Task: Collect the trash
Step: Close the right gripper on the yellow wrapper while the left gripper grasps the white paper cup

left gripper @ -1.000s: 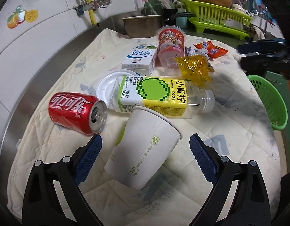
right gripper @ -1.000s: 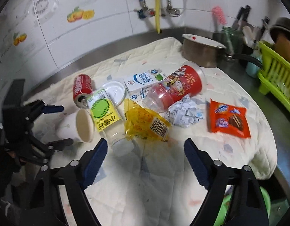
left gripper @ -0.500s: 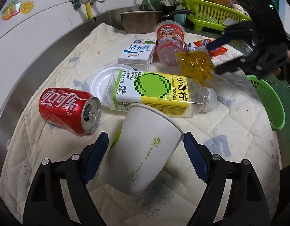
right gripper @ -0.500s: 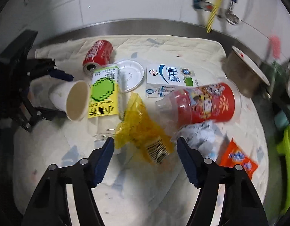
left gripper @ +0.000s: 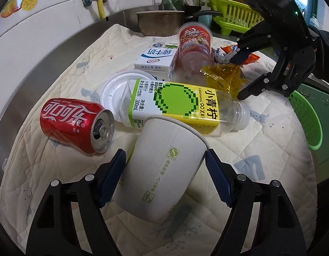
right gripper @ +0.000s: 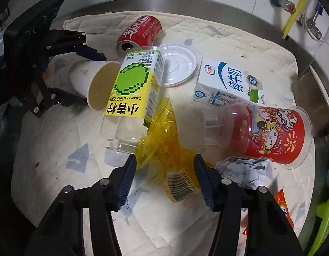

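Trash lies on a quilted cloth [left gripper: 271, 149]. My left gripper [left gripper: 164, 166] is open, its pads on either side of a white paper cup [left gripper: 162, 175] lying on its side; the cup also shows in the right wrist view [right gripper: 94, 83]. My right gripper [right gripper: 164, 175] is open around a crumpled yellow wrapper [right gripper: 166, 147], which also shows in the left wrist view [left gripper: 224, 79]. A clear bottle with a yellow-green label [left gripper: 181, 106], a red cola can [left gripper: 77, 123], a white lid [right gripper: 177, 64], a milk carton [right gripper: 226, 85] and a red printed plastic cup [right gripper: 269, 134] lie around.
A green basket [left gripper: 309, 123] hangs past the cloth's right edge. Crumpled paper [right gripper: 241, 168] and an orange snack packet [right gripper: 281, 207] lie near the right gripper. A metal pot [left gripper: 160, 21] and a green dish rack [left gripper: 235, 15] stand at the back. Tiled wall on the left.
My left gripper moved forward and narrowed around the paper cup. My right gripper swung in over the pile and now straddles the yellow wrapper.
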`<state>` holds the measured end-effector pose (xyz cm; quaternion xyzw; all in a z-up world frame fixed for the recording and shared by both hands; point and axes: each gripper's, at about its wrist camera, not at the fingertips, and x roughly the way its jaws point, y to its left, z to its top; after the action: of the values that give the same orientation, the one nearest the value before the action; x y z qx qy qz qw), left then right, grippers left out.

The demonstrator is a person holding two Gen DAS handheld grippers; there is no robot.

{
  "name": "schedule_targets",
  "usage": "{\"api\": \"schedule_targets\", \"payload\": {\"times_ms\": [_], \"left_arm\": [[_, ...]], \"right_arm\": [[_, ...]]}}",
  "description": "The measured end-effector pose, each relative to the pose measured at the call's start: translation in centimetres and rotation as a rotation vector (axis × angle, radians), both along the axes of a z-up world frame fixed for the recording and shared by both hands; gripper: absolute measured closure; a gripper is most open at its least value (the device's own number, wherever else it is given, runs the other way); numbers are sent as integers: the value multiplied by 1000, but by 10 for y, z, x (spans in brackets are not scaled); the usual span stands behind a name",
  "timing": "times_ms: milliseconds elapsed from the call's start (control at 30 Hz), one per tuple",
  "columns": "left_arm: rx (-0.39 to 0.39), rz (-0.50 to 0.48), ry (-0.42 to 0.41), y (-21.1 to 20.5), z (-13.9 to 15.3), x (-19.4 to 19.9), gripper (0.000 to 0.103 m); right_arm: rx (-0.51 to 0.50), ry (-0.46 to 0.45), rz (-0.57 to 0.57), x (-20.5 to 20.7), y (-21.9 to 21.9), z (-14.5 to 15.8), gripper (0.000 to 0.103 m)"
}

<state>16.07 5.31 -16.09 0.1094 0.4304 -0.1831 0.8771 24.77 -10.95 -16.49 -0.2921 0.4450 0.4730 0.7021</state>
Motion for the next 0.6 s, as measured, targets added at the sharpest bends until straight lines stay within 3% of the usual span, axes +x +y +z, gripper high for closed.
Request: {"api": "schedule_targets", "payload": {"times_ms": [333,600], "left_arm": [[-12,13,-7,2,1,-1,31],[-45,56,-10,5,4,-7,40]], "right_arm": [[3,9,-37,-9,-7,-1,72],[91,18,-222,-27,-20,8,79]]}}
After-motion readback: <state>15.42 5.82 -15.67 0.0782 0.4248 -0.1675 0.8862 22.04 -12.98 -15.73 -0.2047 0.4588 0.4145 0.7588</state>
